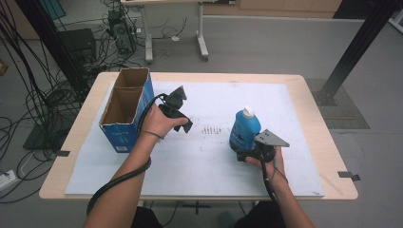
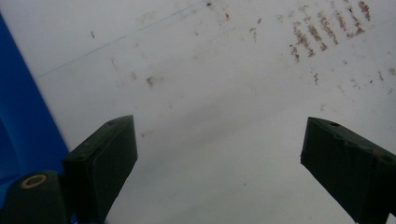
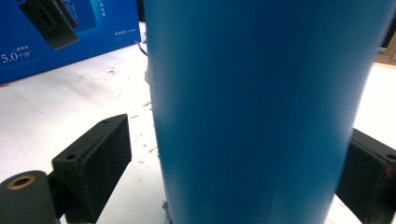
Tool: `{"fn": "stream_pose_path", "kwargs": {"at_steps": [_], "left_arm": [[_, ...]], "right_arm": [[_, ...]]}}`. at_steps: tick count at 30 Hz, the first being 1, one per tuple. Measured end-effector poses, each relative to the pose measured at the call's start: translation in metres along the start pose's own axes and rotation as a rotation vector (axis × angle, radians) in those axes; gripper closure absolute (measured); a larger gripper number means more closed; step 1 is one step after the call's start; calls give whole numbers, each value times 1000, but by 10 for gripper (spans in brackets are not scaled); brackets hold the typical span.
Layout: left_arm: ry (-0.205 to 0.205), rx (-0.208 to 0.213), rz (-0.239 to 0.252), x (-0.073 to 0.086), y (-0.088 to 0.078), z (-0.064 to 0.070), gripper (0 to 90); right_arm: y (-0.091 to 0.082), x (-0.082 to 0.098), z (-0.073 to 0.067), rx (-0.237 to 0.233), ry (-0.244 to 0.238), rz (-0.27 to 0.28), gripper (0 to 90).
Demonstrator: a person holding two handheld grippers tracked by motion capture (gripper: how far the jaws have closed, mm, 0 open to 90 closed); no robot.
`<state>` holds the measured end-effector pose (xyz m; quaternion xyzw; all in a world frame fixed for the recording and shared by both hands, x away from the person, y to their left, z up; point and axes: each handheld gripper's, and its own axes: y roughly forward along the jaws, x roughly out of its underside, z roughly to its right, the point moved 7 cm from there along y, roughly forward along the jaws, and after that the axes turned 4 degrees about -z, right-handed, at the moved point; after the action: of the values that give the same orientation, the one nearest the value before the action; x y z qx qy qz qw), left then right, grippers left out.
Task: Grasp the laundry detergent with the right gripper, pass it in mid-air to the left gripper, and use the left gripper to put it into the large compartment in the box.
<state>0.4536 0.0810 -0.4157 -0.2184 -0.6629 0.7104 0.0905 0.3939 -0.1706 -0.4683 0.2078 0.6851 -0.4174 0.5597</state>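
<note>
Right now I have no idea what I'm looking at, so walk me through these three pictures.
A person sits at a table covered by a white sheet and holds a hand tool with two black jaws in each hand. The high view looks down from above the person. The other two come from small cameras riding on the tools, looking along the jaws.

The left gripper hangs open above the bare sheet, beside an open blue box that stands at the table's left.

The right gripper has its jaws around a standing blue bottle with a white cap. In its own view the bottle fills the space between the jaws, but a gap shows at the left pad, so it is not yet gripped.
</note>
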Motion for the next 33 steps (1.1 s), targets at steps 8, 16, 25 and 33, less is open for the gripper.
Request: {"fn": "stream_pose_path", "kwargs": {"at_steps": [8,16,25,33], "left_arm": [[0,-1,-1,0,0,-1,112],[0,8,0,1,0,-1,114],[1,9,-1,1,1,-1,115],[1,7,2,2,1,-1,116]], "right_arm": [[0,-2,1,2,-8,16,146],[1,-5,1,0,-8,33,195],[0,-7,2,-2,-9,43,277],[1,-9,2,-8,-14,49,323]]}}
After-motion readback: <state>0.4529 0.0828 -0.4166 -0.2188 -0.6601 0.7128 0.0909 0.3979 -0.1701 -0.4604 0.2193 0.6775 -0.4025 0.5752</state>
